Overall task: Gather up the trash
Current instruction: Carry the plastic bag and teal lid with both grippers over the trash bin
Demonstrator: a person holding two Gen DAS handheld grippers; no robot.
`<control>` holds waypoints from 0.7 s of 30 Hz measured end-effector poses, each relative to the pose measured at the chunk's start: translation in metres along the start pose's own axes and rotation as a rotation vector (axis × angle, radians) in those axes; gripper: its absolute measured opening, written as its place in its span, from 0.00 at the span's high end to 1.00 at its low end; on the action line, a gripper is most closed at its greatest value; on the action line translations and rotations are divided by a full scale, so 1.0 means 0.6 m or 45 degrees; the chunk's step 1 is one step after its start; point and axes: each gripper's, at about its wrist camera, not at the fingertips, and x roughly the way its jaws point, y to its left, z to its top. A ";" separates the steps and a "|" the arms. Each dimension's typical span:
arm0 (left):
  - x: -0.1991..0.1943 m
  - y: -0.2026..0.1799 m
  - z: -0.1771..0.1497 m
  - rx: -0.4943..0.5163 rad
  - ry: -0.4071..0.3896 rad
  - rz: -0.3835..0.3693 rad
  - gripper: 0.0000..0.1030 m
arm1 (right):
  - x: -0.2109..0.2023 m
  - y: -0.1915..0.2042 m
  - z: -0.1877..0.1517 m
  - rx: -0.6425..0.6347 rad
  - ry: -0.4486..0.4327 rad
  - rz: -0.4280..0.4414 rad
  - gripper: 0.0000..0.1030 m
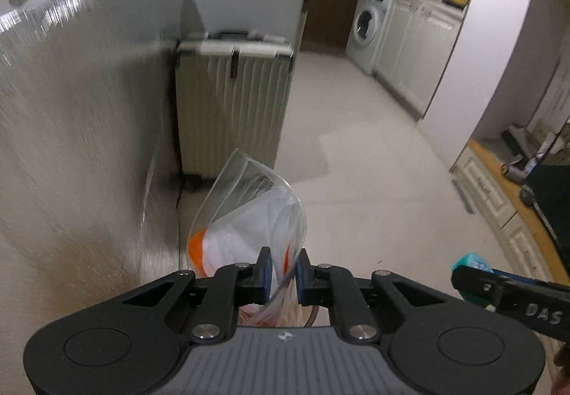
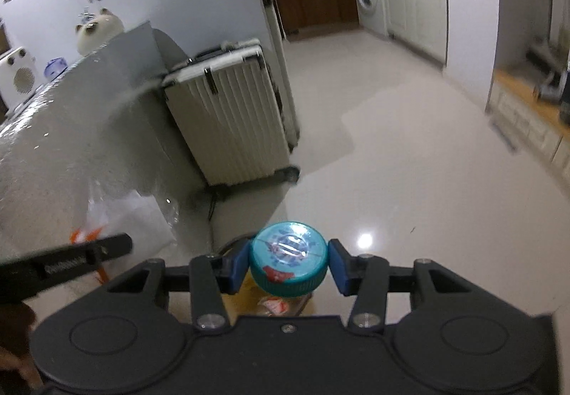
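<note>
My left gripper [image 1: 284, 274] is shut on a clear plastic bag [image 1: 249, 213] that holds white and orange scraps and stands up over the floor. In the left wrist view, one black finger [image 1: 506, 291] of the right gripper reaches in at the lower right, with a teal lid [image 1: 471, 261] behind it. My right gripper [image 2: 288, 265] is shut on a teal-lidded jar [image 2: 288, 258], a blue pad against each side of the lid. The jar's yellowish body below is mostly hidden. In the right wrist view, the bag [image 2: 131, 220] and one left finger [image 2: 71, 261] appear at the lower left.
A ribbed cream suitcase [image 1: 231, 99] stands ahead against a grey counter [image 1: 82, 131] on the left. Pale glossy floor [image 2: 409, 181] stretches to the right. A washing machine [image 1: 367, 28] and white cabinets [image 1: 420, 39] line the far wall. A wooden-topped unit [image 2: 527, 103] is at the right.
</note>
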 end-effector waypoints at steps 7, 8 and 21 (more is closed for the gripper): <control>0.137 0.039 -0.019 -0.028 0.102 0.042 0.87 | 0.123 -0.009 -0.012 0.031 0.100 0.003 0.53; 0.157 0.044 -0.022 -0.026 0.114 0.045 0.87 | 0.135 -0.011 -0.013 0.026 0.106 0.007 0.53; 0.432 0.054 -0.120 0.242 0.468 -0.132 0.87 | 0.325 -0.035 -0.039 0.037 0.260 0.037 0.53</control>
